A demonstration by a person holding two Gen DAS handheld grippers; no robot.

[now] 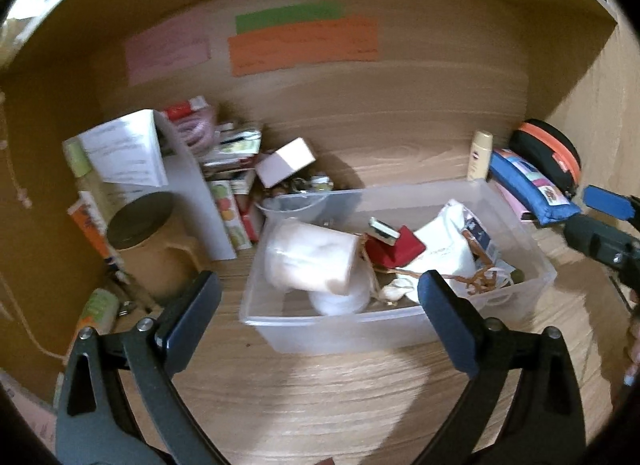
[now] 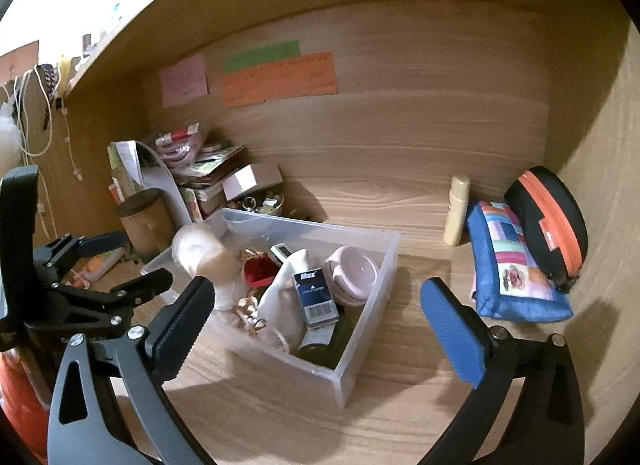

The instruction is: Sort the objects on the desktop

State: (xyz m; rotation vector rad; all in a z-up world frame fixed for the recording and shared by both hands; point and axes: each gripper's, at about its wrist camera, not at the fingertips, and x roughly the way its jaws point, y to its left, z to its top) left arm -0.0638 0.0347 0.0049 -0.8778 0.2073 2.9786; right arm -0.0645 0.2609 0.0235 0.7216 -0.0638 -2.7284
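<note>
A clear plastic bin (image 1: 360,329) (image 2: 360,249) sits mid-desk. It holds a white roll (image 1: 310,259) (image 2: 200,253), a red box (image 1: 400,249) (image 2: 258,271), a white pouch (image 1: 444,253), a "Max" box (image 2: 316,293) and a pink round case (image 2: 354,273). My left gripper (image 1: 320,309) is open and empty just in front of the bin; it also shows in the right wrist view (image 2: 132,261). My right gripper (image 2: 316,325) is open and empty at the bin's near right side; it also shows at the edge of the left wrist view (image 1: 608,205).
A blue patchwork pouch (image 2: 516,273) (image 1: 528,185), a black case with an orange zip (image 2: 552,221) and a cream bottle (image 2: 456,209) stand at the right wall. Books, papers, a small box (image 1: 286,161) and a tan lidded mug (image 1: 148,241) crowd the back left. Coloured notes (image 1: 304,41) hang on the back panel.
</note>
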